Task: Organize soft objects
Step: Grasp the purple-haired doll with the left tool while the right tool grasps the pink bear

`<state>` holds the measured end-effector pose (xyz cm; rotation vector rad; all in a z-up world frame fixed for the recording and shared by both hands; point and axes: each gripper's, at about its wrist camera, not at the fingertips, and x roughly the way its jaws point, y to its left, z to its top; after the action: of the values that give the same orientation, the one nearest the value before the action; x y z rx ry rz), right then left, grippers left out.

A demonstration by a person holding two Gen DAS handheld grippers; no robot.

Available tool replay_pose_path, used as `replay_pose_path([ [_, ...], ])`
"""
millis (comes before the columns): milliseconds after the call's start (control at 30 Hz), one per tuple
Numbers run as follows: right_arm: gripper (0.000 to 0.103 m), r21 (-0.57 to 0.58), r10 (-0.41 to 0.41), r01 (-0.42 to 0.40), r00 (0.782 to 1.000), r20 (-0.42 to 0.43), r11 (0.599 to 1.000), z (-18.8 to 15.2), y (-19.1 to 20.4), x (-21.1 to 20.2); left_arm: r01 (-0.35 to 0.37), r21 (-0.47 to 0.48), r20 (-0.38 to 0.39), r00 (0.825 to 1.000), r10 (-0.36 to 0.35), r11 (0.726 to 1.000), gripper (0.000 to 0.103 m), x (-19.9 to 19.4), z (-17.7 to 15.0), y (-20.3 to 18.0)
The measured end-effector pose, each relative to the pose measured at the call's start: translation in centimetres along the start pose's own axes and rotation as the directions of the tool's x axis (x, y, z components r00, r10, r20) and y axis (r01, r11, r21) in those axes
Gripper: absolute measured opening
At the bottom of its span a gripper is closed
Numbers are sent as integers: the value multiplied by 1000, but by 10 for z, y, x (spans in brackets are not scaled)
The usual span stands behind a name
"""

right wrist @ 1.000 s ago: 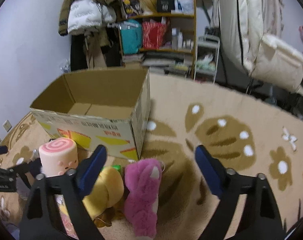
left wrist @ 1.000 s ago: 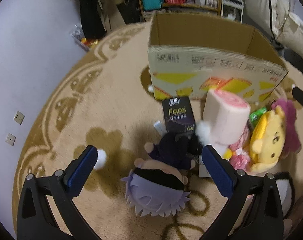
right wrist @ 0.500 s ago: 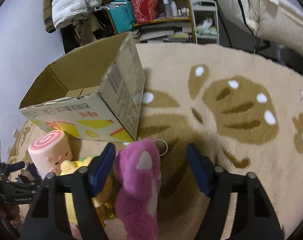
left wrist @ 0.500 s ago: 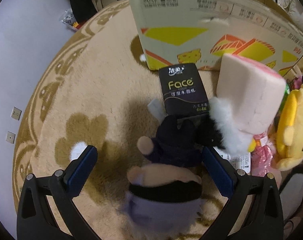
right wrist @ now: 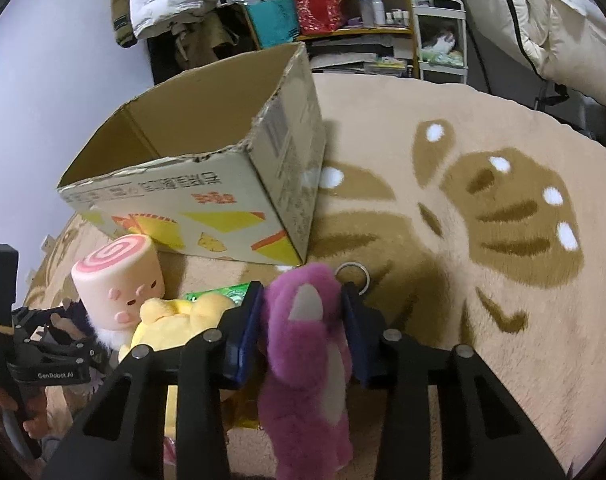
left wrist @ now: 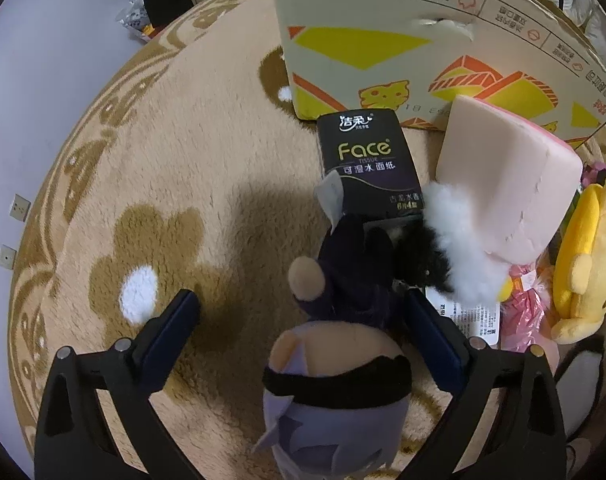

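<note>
- Two tools are at work. Our right tool (right wrist: 301,312) is closing its jaws on the purple plush bear (right wrist: 307,344), pads pressing its sides; the bear lies on the rug near the box's right corner.
- Our left tool (left wrist: 299,320) has wide jaws, just closing, straddling the dark-robed doll (left wrist: 343,320), which lies on the rug; the right pad seems to touch it, the left stands clear, so nothing is gripped yet.
- Beside these, left of the bear, we count one yellow plush (right wrist: 175,320), one pink swirl-topped roll plush (right wrist: 117,276) and one black-and-white furry piece (left wrist: 435,248).
- One black tissue pack (left wrist: 367,168) lies just in front of the box.
- Farthest, one cardboard box (right wrist: 207,184) stands open, and what we see of its inside looks bare.
- We judge the task barely begun: every soft thing remains on the rug (right wrist: 503,280), and all still need carrying into the box.
</note>
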<state>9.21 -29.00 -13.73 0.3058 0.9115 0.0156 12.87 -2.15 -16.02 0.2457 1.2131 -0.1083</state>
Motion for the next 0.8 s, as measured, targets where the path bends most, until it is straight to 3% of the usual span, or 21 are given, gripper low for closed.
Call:
replay_pose_path([
  [133, 39, 10, 0, 0, 1000, 10, 1000, 1, -2, -3, 23, -16, -8, 1000, -24, 1000, 84, 0, 0, 1],
  [267, 39, 9, -5, 4, 1000, 30, 1000, 2, -4, -9, 44, -3, 2, 999, -44, 999, 51, -3, -1, -1],
  [367, 39, 9, -3, 3, 999, 55, 1000, 3, -4, -15, 94, 5, -6, 996, -94, 996, 48, -7, -3, -6],
  [500, 39, 14, -10, 8, 997, 77, 1000, 5, -5, -22, 42, 32, 25, 999, -43, 999, 47, -15, -5, -8],
  [600, 39, 7, -19, 19, 995, 95, 1000, 6, -4, -27, 43, 19, 57, 997, -44, 999, 47, -25, -5, -6],
  [800, 38, -16, -32, 34, 987, 160, 999, 9, 1, -48, 11, -21, 180, 984, -7, 1000, 47, -55, -6, 4],
])
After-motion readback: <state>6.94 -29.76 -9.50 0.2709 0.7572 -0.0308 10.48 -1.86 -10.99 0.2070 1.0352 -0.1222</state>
